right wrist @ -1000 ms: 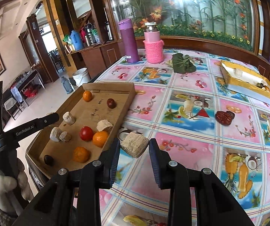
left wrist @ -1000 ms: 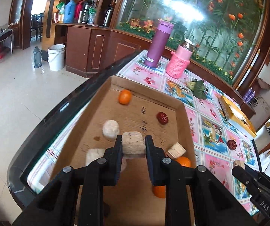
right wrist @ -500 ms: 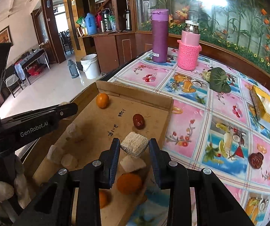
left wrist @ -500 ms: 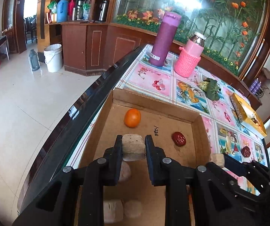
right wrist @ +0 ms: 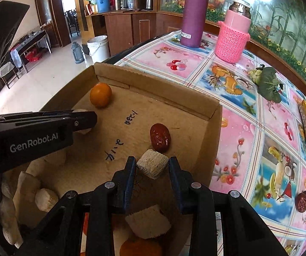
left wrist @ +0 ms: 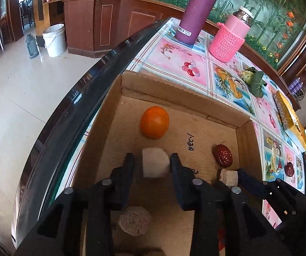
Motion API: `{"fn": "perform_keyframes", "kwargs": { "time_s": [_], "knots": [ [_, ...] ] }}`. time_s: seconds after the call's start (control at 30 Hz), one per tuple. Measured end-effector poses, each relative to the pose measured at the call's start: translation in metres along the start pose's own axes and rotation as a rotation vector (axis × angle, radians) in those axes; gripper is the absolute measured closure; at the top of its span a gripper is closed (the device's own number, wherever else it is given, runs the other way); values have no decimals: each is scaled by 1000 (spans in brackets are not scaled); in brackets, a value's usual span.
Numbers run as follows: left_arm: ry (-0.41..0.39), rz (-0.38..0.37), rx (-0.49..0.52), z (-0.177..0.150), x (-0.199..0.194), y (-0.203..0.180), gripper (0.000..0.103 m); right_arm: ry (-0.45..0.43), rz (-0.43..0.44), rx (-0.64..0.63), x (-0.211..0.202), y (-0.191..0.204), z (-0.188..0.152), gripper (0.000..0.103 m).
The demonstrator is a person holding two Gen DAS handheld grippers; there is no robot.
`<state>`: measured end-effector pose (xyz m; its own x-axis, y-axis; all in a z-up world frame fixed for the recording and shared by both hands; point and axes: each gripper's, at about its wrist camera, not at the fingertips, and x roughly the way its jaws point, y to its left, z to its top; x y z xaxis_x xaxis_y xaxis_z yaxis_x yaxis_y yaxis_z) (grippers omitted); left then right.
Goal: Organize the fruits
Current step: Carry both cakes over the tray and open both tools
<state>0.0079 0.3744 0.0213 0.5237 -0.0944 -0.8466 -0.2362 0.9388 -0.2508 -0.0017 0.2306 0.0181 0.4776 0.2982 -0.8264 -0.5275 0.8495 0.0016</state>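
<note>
My left gripper (left wrist: pixel 153 166) is spread around a white chunk (left wrist: pixel 154 166); I see gaps on both sides of it, and it lies on the floor of the cardboard box (left wrist: pixel 246 147). Just ahead of that gripper sits an orange (left wrist: pixel 154 122). Further right, my right gripper (right wrist: pixel 152 167) pinches a tan porous chunk (right wrist: pixel 152 163) between its fingers, low over the box. A red date (right wrist: pixel 159 137) lies just ahead of it, almost touching the chunk.
</note>
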Motion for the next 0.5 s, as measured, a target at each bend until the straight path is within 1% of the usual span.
{"fn": "perform_keyframes", "kwargs": {
  "time_s": [0.07, 0.13, 0.17, 0.2, 0.27, 0.3, 0.43, 0.5],
  "knots": [
    [-9, -7, 1, -1, -2, 0, 65, 0, 1, 2, 1, 1, -1, 68],
    [-22, -5, 7, -2, -6, -2, 61, -8, 11, 10, -1, 0, -1, 68],
    [-30, -1, 7, -3, -9, -2, 55, -10, 17, 16, -2, 0, -1, 65],
    [-41, 2, 7, -5, -13, -2, 54, -12, 23, 21, -3, -1, -1, 62],
    [-63, -1, 4, -8, -22, -2, 54, -26, 35, 28, -7, -1, -1, 54],
    [-75, -2, 3, -10, -28, -2, 54, -33, 40, 32, -10, -1, -2, 53],
    [-153, 12, 8, -21, -56, -4, 53, -68, 57, 52, -26, -3, -5, 51],
    [-214, 30, 16, -29, -76, -8, 51, -93, 59, 63, -38, -5, -9, 50]
  ]
}}
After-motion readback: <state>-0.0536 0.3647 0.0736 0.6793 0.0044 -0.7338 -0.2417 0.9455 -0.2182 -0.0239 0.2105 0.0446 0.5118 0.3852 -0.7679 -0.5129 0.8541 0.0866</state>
